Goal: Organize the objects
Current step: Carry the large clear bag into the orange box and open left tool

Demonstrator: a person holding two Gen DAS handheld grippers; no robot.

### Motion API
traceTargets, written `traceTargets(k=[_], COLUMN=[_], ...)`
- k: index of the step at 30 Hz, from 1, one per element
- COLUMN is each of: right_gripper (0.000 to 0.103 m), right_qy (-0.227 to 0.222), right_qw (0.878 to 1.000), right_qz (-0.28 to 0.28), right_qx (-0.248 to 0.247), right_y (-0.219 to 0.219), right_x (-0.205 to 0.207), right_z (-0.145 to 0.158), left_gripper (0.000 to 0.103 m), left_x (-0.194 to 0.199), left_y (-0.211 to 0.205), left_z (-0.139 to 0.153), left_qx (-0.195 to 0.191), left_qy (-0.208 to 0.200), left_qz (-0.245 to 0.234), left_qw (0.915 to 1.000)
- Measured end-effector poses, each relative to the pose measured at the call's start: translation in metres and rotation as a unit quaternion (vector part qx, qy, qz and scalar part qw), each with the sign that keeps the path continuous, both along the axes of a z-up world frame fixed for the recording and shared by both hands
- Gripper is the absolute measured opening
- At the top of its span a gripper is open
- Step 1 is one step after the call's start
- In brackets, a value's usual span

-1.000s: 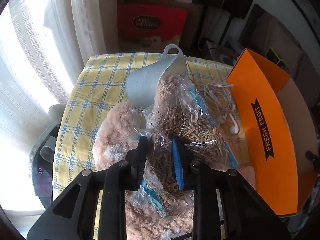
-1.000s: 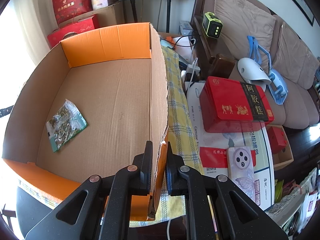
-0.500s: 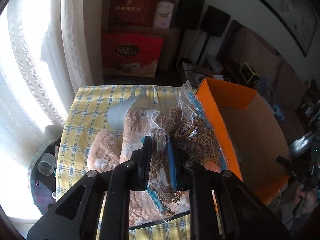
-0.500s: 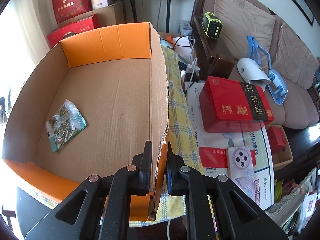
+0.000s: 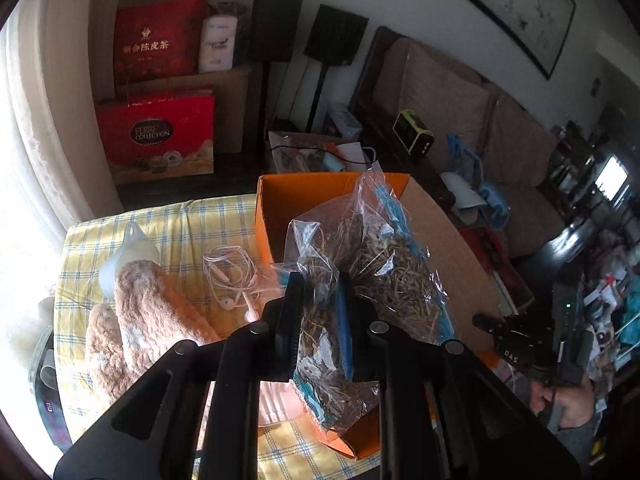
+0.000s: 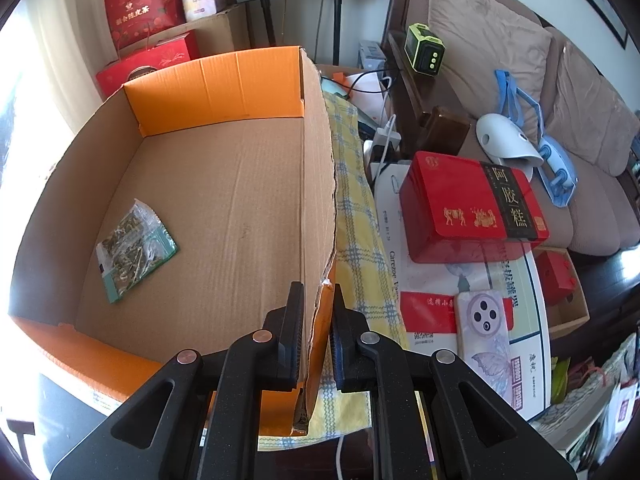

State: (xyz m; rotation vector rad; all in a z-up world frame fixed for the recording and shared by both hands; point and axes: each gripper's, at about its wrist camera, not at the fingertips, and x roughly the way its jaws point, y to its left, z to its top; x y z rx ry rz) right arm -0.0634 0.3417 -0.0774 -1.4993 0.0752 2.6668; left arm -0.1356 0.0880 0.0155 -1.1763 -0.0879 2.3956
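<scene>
My left gripper (image 5: 319,286) is shut on a clear zip bag of dried herbs (image 5: 384,268) and holds it in the air over the near side of the orange cardboard box (image 5: 304,192). My right gripper (image 6: 317,298) is shut on the box's right wall (image 6: 318,200). Inside the box, a small green packet of dried herbs (image 6: 134,248) lies flat on the floor at the left. On the yellow checked tablecloth (image 5: 168,220) left of the box lie white earphones (image 5: 230,276), fuzzy beige socks (image 5: 140,312) and a white scoop (image 5: 124,252).
Red gift boxes (image 5: 160,136) stand behind the table. To the right of the box, a red tin (image 6: 472,208) and a phone (image 6: 482,328) lie on a low table. A sofa (image 6: 520,80) is beyond. The other hand and gripper show at the right (image 5: 560,360).
My left gripper has lifted the herb bag off the socks and carried it right, over the box. The earphones are now uncovered. My right gripper has not moved.
</scene>
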Motion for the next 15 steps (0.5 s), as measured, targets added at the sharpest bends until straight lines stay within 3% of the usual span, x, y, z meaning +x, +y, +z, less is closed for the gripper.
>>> traceTargets(k=[8,15], right_gripper=[0.011,0.011], right_qy=[0.002,0.003], right_qw=[1.0,1.0], right_qz=[0.0,-0.001], right_qx=[-0.002,-0.004], right_y=[0.001,0.0], right_x=[0.003,0.006], right_z=[0.003,0.005], left_gripper=[0.015,0.015], left_x=[-0.004,-0.003], left_y=[0.066,0.114], left_z=[-0.019,-0.041], left_qx=[-0.009,-0.04], left_qy=[-0.029,-0.044], left_qz=[-0.047,-0.073], left_qw=[0.9984,0.9956])
